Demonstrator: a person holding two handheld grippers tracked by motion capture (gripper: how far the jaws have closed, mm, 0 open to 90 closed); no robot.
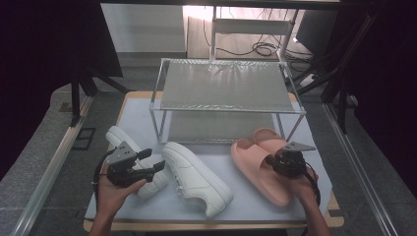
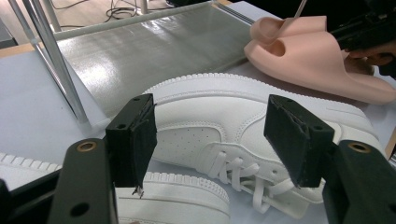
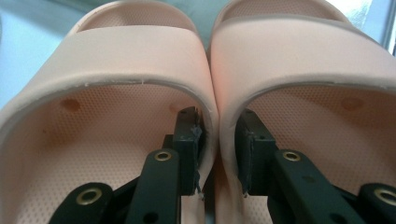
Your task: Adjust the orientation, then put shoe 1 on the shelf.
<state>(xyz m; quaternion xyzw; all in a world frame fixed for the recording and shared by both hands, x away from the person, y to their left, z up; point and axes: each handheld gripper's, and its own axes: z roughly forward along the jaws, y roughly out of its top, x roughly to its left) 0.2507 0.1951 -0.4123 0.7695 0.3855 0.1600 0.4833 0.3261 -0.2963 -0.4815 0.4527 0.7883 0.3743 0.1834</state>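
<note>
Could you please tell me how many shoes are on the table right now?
4: one white sneaker at centre, another under the left gripper, two pink slides pinched together by the right gripper.

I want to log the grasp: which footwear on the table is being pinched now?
The pink slippers: the right gripper clamps their two inner walls together. The white sneakers lie ungripped.

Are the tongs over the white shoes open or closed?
Open. In the left gripper view, the left tongs have their jaws wide apart with nothing between them, and the white sneaker lies beyond.
</note>
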